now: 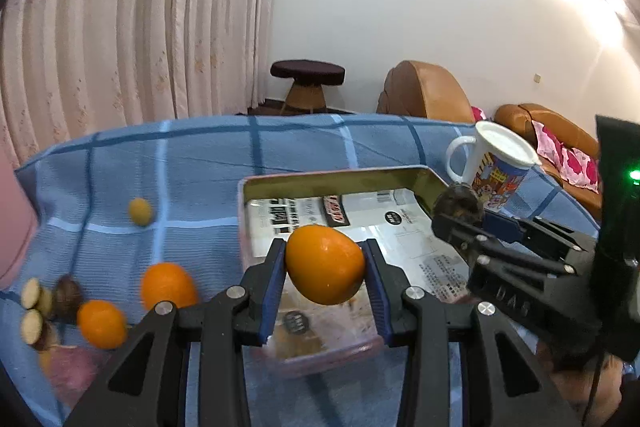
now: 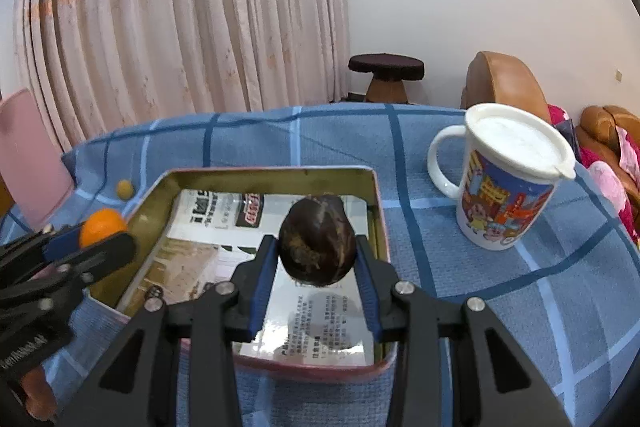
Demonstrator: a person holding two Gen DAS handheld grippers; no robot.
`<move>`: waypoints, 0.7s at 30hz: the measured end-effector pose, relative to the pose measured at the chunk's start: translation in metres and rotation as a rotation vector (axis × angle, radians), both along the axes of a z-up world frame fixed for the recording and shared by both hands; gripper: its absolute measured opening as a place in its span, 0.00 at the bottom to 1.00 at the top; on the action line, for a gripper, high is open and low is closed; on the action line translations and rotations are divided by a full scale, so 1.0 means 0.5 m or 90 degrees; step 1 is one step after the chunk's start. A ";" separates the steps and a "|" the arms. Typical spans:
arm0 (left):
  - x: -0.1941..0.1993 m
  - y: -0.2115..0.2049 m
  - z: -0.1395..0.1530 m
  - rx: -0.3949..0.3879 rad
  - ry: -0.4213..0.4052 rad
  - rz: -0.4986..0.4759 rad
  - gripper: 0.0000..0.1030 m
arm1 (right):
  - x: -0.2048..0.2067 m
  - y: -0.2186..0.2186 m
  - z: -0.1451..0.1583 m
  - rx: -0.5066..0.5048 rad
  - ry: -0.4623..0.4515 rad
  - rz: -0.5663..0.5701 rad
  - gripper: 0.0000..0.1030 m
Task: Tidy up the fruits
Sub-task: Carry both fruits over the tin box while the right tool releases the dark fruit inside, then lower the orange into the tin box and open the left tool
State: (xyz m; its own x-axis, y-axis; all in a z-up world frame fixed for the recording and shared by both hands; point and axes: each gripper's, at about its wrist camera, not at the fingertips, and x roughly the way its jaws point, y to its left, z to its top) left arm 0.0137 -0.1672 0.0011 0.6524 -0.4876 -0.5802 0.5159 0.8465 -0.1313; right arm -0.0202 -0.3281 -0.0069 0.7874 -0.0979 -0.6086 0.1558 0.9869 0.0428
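Observation:
My left gripper [image 1: 325, 269] is shut on an orange [image 1: 325, 263] and holds it above the near left part of a shallow metal tin [image 1: 332, 177]. My right gripper [image 2: 317, 259] is shut on a dark brown round fruit [image 2: 317, 239] and holds it above the same tin [image 2: 272, 174], whose mirror-like floor shows printed text. In the left wrist view the right gripper [image 1: 460, 217] comes in from the right with the brown fruit [image 1: 460, 203]. In the right wrist view the left gripper [image 2: 86, 241] shows at the left with its orange [image 2: 102, 225].
On the blue checked cloth [image 1: 192, 163] left of the tin lie two oranges [image 1: 168, 285] [image 1: 101, 323], a small yellow fruit [image 1: 140, 211], a brown fruit [image 1: 67, 294] and cut pale slices [image 1: 32, 293]. A lidded cartoon mug [image 2: 508, 175] stands right of the tin. A pink object [image 2: 28, 155] stands far left.

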 end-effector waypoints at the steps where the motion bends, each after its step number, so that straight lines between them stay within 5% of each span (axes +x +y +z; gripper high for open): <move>1: 0.004 -0.009 -0.006 0.003 0.007 -0.002 0.39 | 0.002 -0.001 -0.003 0.000 0.005 0.001 0.40; 17: 0.020 -0.029 -0.041 0.046 0.033 0.002 0.39 | 0.008 0.009 -0.012 0.028 0.012 0.006 0.42; 21: 0.013 -0.036 -0.043 0.059 0.026 0.007 0.41 | -0.011 0.001 0.008 0.043 -0.033 -0.006 0.67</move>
State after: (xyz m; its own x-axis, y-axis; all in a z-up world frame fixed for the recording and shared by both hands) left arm 0.0204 -0.1851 -0.0203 0.6325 -0.4234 -0.6486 0.5018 0.8619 -0.0732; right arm -0.0256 -0.3277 -0.0031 0.8173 -0.0662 -0.5724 0.1611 0.9800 0.1168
